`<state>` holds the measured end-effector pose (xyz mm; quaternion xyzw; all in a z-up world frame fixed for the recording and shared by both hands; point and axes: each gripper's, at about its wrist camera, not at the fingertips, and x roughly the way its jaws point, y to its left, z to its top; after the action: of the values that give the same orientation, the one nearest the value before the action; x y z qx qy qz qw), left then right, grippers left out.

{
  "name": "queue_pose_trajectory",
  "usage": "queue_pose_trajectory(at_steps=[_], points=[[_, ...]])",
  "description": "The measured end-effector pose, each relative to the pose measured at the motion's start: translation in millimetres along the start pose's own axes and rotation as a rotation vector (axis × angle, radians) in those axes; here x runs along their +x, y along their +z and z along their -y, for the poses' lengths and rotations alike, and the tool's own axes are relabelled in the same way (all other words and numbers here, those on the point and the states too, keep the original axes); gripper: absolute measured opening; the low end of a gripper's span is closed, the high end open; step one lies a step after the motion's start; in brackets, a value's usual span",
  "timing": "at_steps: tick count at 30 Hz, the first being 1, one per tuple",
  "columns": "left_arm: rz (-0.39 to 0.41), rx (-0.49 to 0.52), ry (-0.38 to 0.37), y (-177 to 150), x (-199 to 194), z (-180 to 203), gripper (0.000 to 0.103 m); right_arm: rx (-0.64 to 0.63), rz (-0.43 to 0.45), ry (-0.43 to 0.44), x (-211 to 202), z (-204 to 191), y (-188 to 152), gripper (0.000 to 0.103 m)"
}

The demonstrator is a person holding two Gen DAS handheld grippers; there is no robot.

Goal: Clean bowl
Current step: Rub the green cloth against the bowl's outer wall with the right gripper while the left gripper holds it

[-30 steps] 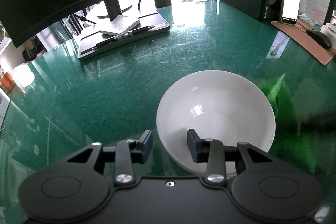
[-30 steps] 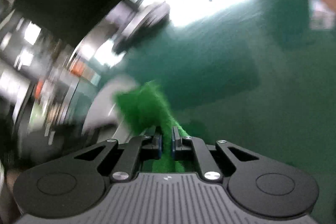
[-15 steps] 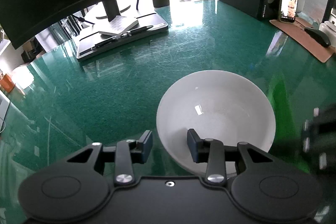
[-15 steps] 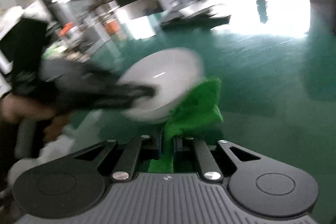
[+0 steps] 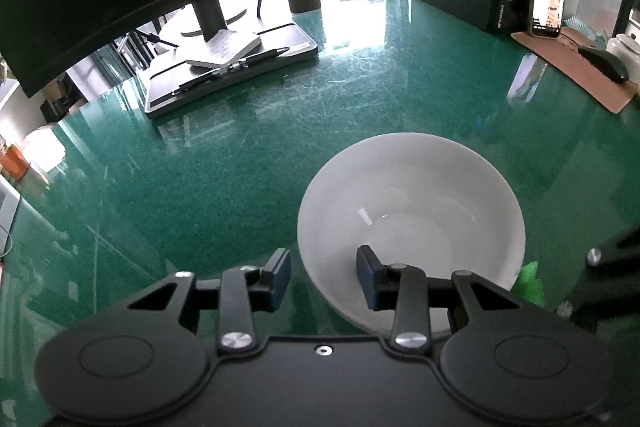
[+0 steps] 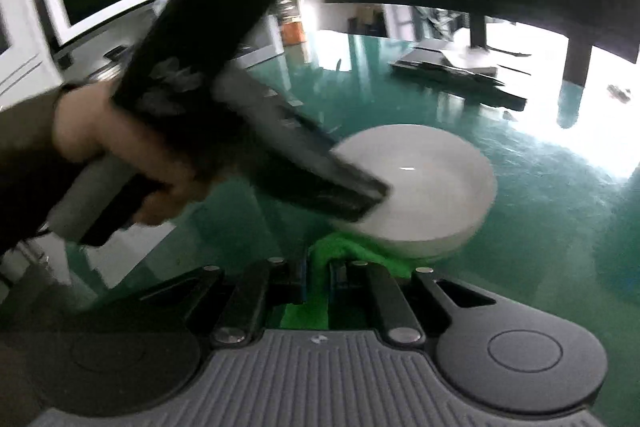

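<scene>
The white bowl [image 5: 412, 211] is sitting upright on the green glass table [image 5: 224, 163], and the left gripper [image 5: 324, 277] is straddling its near rim: one of its fingers [image 5: 368, 277] is reaching inside the bowl, the other is standing outside, and whether the pads are actually pressing the wall is not clear. Seen from the right wrist view, a hand [image 6: 116, 155] is holding that gripper over the bowl's edge. The right gripper [image 6: 318, 277] is pinching a green cloth [image 6: 344, 251] between nearly closed fingers, having just tightened on it; the cloth is lying low against the outside of the bowl, near its foot, not yet inside.

The risks from here are looking plain. If the left fingers are only loosely placed on the rim, a wiping push is likely to slide or tip the bowl across the slick glass. The cloth is bunching below the rim, so it could snag under the bowl or lift it. The two grippers are also working close together and could knock each other
</scene>
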<state>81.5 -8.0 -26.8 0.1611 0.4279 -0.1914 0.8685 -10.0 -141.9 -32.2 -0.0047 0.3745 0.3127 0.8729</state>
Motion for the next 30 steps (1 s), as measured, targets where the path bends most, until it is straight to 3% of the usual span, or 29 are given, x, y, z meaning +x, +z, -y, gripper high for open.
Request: queue_pose_trajectory(at_steps=[6,9,13,16,19,26,30], points=[[0.001,-0.007,-0.011,-0.1,0.6,-2.4,0.036,0.039,0.012,-0.145,-5.0,31.1,-3.8,0.007],[0.002,0.000,-0.003,-0.1,0.3,-1.0,0.036,0.017,0.013,-0.137,-5.3,24.1,-2.3,0.009],[0.003,0.009,0.005,-0.1,-0.1,0.7,0.036,-0.070,0.009,-0.046,0.9,-2.2,-4.3,0.009],[0.000,0.013,0.005,-0.5,-0.8,1.1,0.037,-0.130,0.040,-0.030,3.4,-17.4,-1.9,0.008],[0.000,0.010,0.003,-0.9,-1.1,0.3,0.036,-0.123,0.044,-0.038,-0.1,-9.8,-0.6,0.004],[0.000,0.009,-0.001,-0.5,-0.5,-0.6,0.036,-0.090,0.039,-0.124,-10.2,12.6,-5.4,0.005],[-0.001,0.014,0.001,-0.3,-0.4,-0.1,0.036,-0.112,0.049,-0.108,-10.9,5.0,-3.2,0.008]])
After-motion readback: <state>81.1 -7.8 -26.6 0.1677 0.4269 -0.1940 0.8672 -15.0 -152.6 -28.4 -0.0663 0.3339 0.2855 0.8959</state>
